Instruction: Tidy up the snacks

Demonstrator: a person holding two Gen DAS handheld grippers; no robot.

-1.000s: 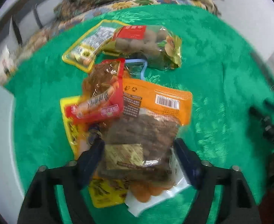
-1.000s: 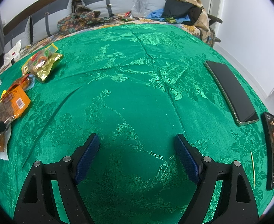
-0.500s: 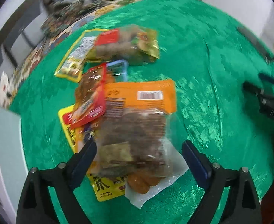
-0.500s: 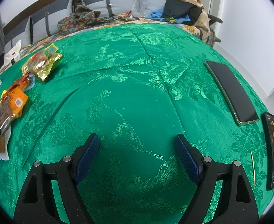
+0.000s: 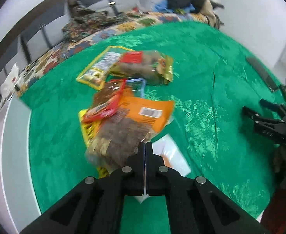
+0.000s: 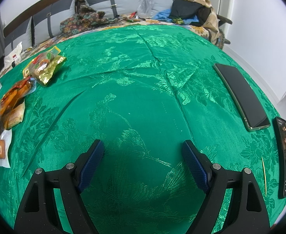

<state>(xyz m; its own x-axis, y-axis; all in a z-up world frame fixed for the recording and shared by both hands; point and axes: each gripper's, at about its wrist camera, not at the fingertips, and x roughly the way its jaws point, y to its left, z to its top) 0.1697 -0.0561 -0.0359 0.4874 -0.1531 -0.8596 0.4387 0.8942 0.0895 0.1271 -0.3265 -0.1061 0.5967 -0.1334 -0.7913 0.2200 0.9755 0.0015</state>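
A heap of snack packs lies on the green tablecloth. My left gripper is shut on the near clear edge of the orange pack of brown snacks, which hangs tilted and blurred above the heap. A red pack leans on it, with a yellow pack and a white pack underneath. Farther back lie a gold pack and a yellow-rimmed pack. The same heap shows at the left of the right wrist view. My right gripper hovers open over bare cloth, far from the snacks.
Two dark phones and a thin stick lie near the cloth's right edge. A sofa with clothes and bags stands behind the table. A bare white table edge runs along the left.
The left jaws, spread wide around the orange pack, have snapped shut on its near edge and risen. The pack now tilts up, exposing the white pack. The right gripper has not moved.
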